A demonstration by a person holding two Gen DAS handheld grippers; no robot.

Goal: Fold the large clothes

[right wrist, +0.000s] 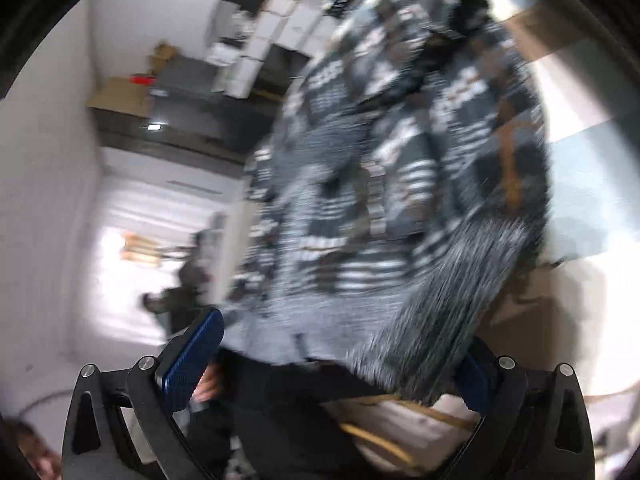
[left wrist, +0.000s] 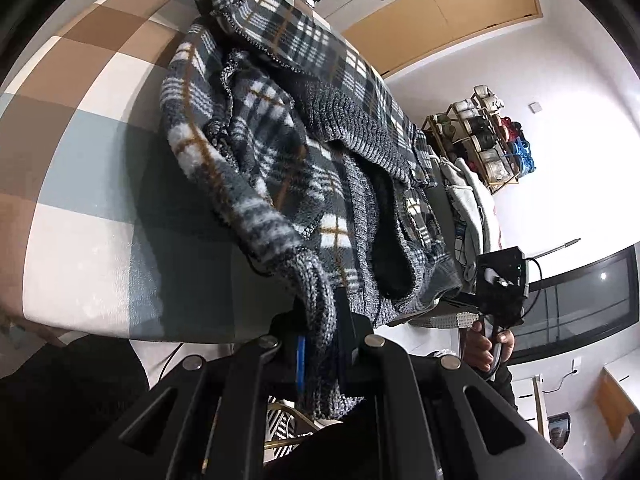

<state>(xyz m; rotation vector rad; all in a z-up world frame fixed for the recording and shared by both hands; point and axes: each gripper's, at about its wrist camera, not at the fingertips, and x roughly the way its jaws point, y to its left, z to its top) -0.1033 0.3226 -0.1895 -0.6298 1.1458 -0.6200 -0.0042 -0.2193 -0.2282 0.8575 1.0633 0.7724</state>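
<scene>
- My left hand-held gripper (left wrist: 320,356) is clamped on the grey knitted hem of the plaid fleece jacket (left wrist: 280,128), its jaws nearly together with the knit pinched between them.
- From that grip the jacket runs away from me in a rumpled heap across the bed (left wrist: 80,184), over its brown, white and blue checked cover, near the bed's edge on my side.
- My right hand-held gripper (right wrist: 340,364) stands with its blue pads (right wrist: 192,356) wide apart; the blurred jacket hem lies between them, and I cannot tell whether either pad touches it.
</scene>
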